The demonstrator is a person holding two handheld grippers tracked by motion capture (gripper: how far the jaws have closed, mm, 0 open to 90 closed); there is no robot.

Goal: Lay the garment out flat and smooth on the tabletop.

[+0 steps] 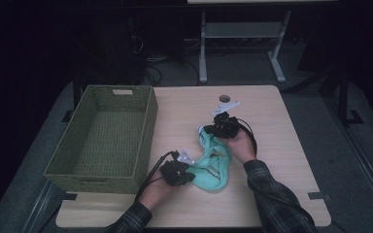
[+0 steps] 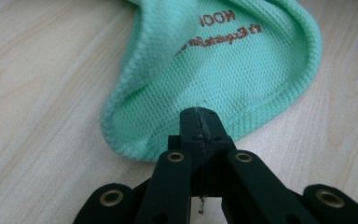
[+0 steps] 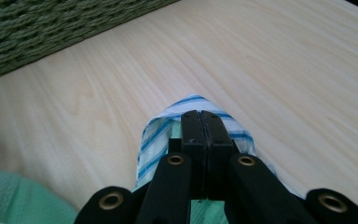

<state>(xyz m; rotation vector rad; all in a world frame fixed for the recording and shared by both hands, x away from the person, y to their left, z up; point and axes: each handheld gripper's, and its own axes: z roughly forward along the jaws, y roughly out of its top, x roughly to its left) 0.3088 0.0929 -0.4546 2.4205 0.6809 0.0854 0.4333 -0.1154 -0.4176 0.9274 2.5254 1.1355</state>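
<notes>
Mint-green cloth (image 1: 213,165) lies on the worktop (image 1: 272,145), between my two grippers, right of the woven basket (image 1: 102,141). Left gripper (image 2: 200,122): fingers closed tight on the cloth's near hem. Right gripper (image 3: 201,122): fingers closed on a blue-striped edge (image 3: 156,135), apparently the far end of the same bundle, though I cannot tell for certain. Judgement: both grasps made; the cloth is not yet lifted clear, and the basket holds nothing, so folding or stowing remains.
</notes>
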